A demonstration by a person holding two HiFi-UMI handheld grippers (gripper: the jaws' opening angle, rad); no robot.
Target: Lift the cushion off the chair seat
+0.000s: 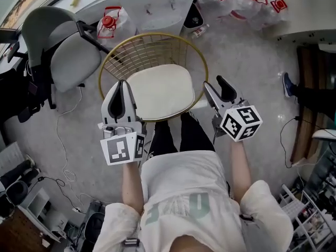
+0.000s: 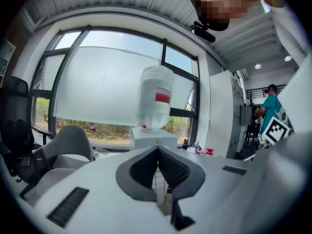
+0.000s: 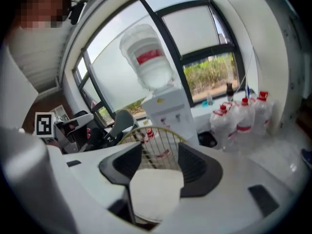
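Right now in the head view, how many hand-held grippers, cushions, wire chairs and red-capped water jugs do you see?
Hand-held grippers: 2, the left hand-held gripper and the right hand-held gripper
Cushion: 1
Gold wire chair: 1
Red-capped water jugs: 4
Total: 8

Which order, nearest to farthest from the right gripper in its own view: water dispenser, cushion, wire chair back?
1. cushion, low, framed between the jaws.
2. wire chair back, right behind the cushion.
3. water dispenser, beyond the chair, at the window.
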